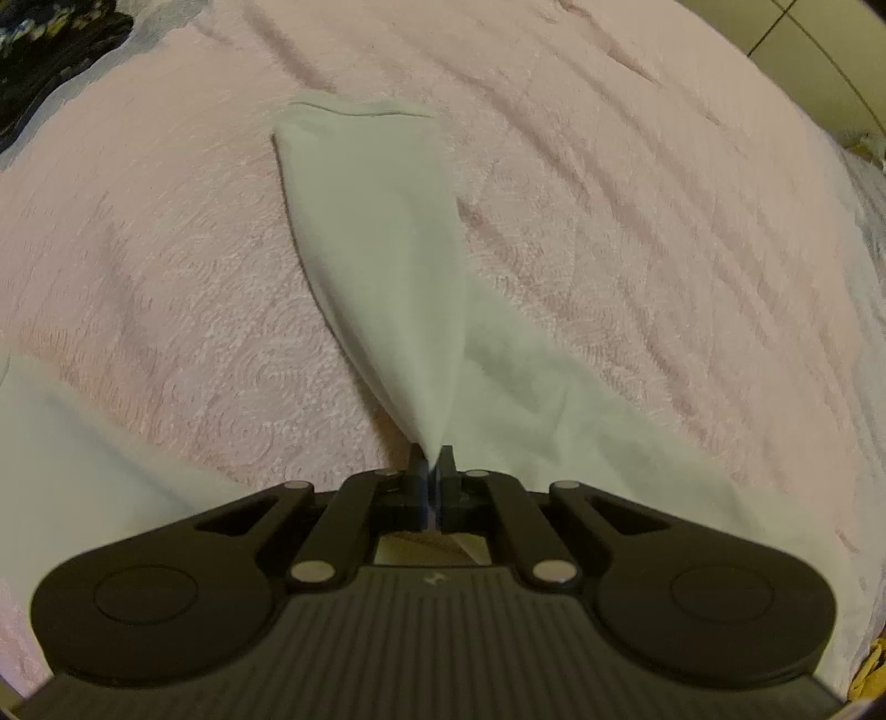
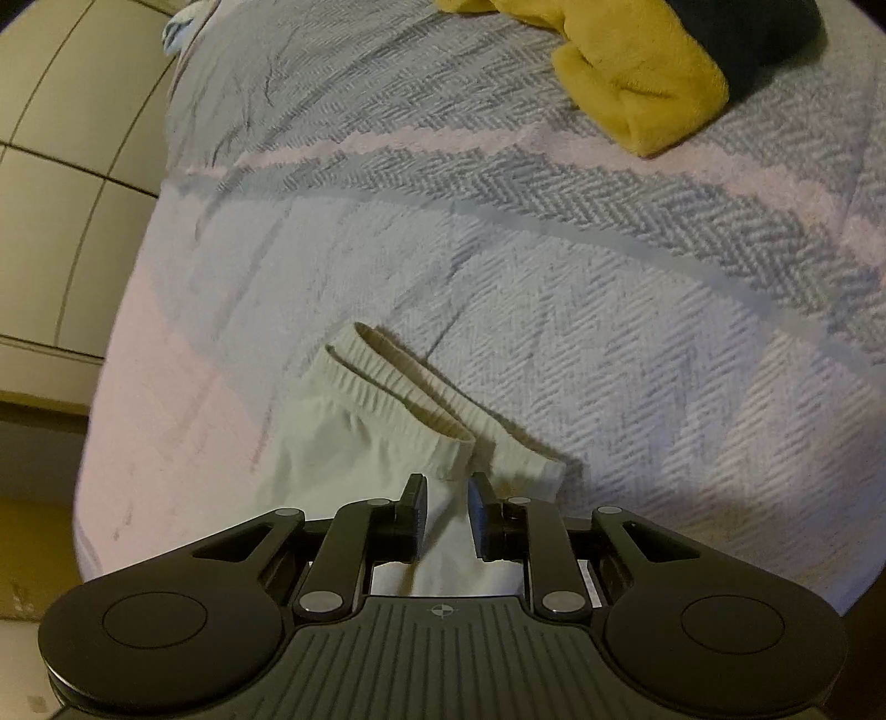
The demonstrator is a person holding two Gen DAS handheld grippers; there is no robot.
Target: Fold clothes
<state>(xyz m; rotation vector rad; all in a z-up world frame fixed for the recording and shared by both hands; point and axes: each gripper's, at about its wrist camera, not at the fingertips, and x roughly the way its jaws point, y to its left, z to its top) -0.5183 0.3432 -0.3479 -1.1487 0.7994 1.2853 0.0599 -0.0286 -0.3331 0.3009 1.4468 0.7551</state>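
Observation:
A white garment (image 1: 376,243) lies on a pink bedspread (image 1: 166,266). My left gripper (image 1: 433,459) is shut on a pinch of its cloth, which rises in a taut fold to the jaws. In the right wrist view the same white garment's elastic waistband (image 2: 410,399) lies on a grey-blue herringbone blanket (image 2: 609,288). My right gripper (image 2: 447,493) is open just above the waistband, with white cloth showing between and below its fingers (image 2: 414,515). Nothing is gripped there.
A yellow cloth (image 2: 637,72) and a dark garment (image 2: 769,33) lie at the far right of the blanket. The bed edge drops to a tiled floor (image 2: 61,138) on the left. A dark patterned cloth (image 1: 50,61) sits at the far left of the pink spread.

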